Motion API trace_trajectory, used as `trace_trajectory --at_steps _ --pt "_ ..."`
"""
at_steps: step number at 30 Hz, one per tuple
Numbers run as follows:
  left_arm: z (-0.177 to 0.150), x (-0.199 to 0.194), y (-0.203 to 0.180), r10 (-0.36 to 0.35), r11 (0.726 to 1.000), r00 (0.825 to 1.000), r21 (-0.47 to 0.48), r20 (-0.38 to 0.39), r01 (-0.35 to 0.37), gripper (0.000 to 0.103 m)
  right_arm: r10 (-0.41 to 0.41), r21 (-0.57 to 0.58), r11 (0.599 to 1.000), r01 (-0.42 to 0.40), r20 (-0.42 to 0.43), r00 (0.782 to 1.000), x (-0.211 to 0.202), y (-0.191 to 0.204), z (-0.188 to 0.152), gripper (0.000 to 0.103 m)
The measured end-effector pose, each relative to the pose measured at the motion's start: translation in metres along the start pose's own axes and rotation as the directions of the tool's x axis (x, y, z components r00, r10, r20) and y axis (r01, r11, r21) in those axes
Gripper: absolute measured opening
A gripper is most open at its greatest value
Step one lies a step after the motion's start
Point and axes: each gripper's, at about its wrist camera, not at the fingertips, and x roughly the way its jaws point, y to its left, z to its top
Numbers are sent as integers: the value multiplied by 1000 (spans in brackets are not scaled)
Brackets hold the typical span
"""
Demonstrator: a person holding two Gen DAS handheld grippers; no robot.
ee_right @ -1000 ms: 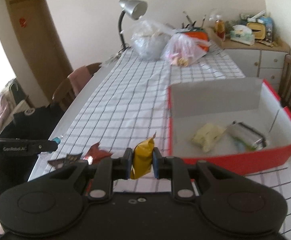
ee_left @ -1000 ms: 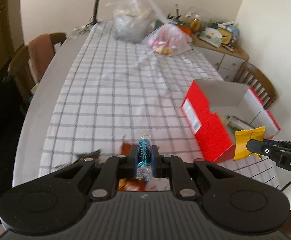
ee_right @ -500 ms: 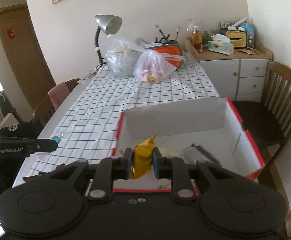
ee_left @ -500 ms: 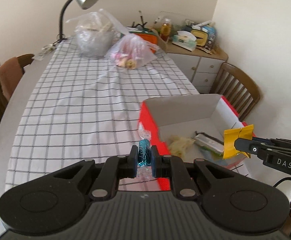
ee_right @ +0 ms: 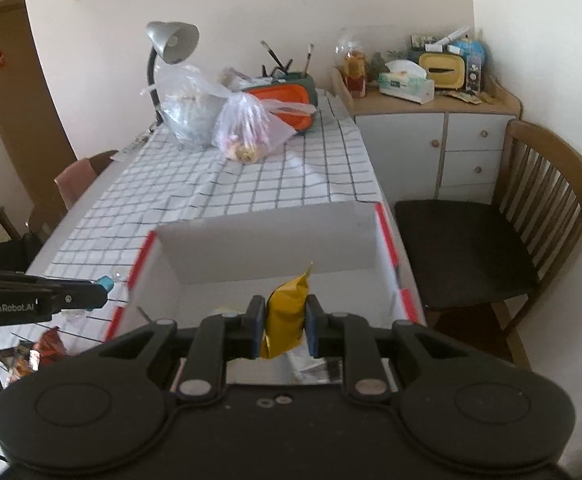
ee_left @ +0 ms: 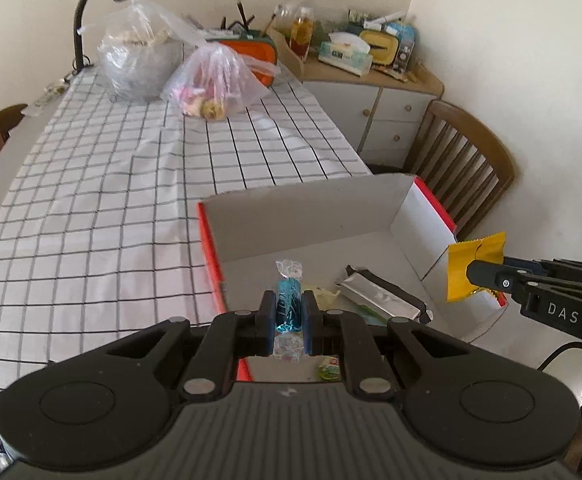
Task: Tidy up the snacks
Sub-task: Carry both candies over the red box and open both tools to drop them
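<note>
Snacks held over red box [ee_left: 210,254] on checked tablecloth [ee_left: 103,184]; silver packet [ee_left: 383,300] seen inside box. Yellow packet [ee_right: 287,314] clamped by right gripper [ee_right: 283,330]. Blue candy [ee_left: 289,306] clamped by left gripper [ee_left: 289,318] above box.

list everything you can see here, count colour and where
blue candy: 1, blue wrapper, clamped in left tool, above box
yellow packet: 1, yellow, clamped in right tool, above box
box: 1, red outside, white inside, near table edge
silver packet: 1, silver, inside box
plastic bags: 2, clear, far end of table
desk lamp: 1, grey, far end
tablecloth: 1, white, black grid
chair: 1, brown, beside box
cabinet: 1, white, corner
left tool: 1, black
right tool: 1, black
</note>
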Motion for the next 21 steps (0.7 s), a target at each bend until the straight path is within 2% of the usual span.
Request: trace_trajectory --at_steps 7,21 --pt "6 32 -22 13 1000 999 10 -45 -13 12 -9 -15 1000 8 -58 998 26 -24 3 19" --pt "18 90 -31 92 996 987 24 -131 -89 12 -6 -115 993 -13 -157 988 79 -21 10 19"
